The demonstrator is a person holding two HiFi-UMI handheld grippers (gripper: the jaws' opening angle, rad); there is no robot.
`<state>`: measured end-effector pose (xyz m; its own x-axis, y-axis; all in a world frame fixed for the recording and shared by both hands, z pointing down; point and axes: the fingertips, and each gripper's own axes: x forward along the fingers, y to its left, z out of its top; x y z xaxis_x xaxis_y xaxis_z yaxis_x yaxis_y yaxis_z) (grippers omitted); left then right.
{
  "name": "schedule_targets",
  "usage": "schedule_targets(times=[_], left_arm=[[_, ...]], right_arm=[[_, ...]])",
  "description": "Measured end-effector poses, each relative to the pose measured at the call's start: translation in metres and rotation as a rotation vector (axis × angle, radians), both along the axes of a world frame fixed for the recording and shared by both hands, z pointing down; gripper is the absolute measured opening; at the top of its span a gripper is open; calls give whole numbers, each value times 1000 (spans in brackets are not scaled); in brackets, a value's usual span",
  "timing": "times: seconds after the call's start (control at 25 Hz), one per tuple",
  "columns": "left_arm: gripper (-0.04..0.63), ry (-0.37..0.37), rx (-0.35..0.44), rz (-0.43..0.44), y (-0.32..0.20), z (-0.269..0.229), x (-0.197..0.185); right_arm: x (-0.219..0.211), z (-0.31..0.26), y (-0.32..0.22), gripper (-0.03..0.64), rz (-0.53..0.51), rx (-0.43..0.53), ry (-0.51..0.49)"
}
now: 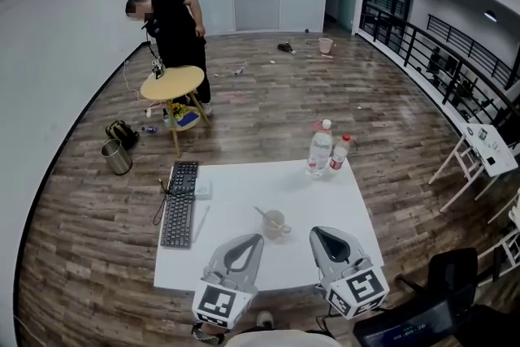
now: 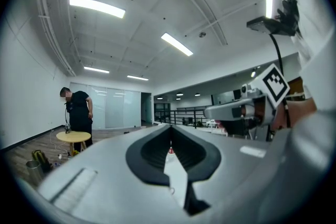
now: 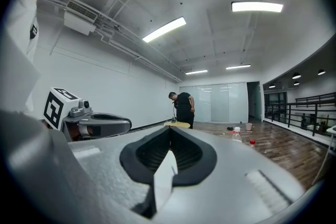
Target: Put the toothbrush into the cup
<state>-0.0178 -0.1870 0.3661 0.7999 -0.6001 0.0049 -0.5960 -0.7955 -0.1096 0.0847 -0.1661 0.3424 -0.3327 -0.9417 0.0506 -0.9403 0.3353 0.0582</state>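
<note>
- Two grippers are in shot at 6 o'clock on the white counter (image 1: 244,195). The left gripper (image 1: 255,240) and the right gripper (image 1: 317,232) are side by side, tips pointing in over the top.
- Both are closed. Each gripper view shows its jaws meeting at the tip with nothing between them.
- There's one cup (image 1: 276,224), a pale, see-through tumbler standing upright near the middle of the counter, at 12 o'clock from the grippers and apart from both.
- There's one toothbrush (image 1: 262,213), already in that cup. It's a thin light stick leaning out over the rim toward 10 o'clock, too small to make out its bristles.
- Two bottles stand together at 1 o'clock on the counter: a taller bottle (image 1: 319,150) with a white cap and a smaller bottle (image 1: 340,152) with a red cap.
- One dark keyboard (image 1: 180,203) lies along the 9 o'clock edge.
- Beyond, at 11 o'clock, one person (image 1: 177,24) in black stands at a round table (image 1: 172,82).
</note>
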Motion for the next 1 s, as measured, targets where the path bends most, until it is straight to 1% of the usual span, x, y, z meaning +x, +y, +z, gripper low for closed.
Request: schedule_targets(times=[0.08, 0.24, 0.52, 0.56, 0.68, 0.72, 0.8, 0.92, 1.0], left_arm=[[8, -4, -2, 10, 8, 2, 2], [8, 21, -15, -2, 22, -3, 5], [8, -15, -10, -8, 42, 6, 10], [8, -9, -12, -9, 45, 5, 11], [8, 45, -29, -17, 57, -7, 19], [8, 53, -31, -18, 61, -9, 21], [8, 56, -33, -16, 71, -9, 26], [8, 32, -22, -9, 86, -5, 31], [8, 43, -26, -12, 98, -7, 34]], right_arm=[[3, 3, 5, 3, 5, -15, -13], [4, 3, 15, 3, 3, -21, -18], [7, 1, 41, 3, -14, -20, -4], [9, 2, 45, 3, -12, -21, -4], [14, 2, 57, 3, -10, -22, -3], [16, 1, 61, 3, -11, -21, -1], [19, 1, 71, 3, -12, -20, 2], [24, 2, 87, 3, -9, -16, 4], [27, 2, 99, 3, -7, -12, 5]])
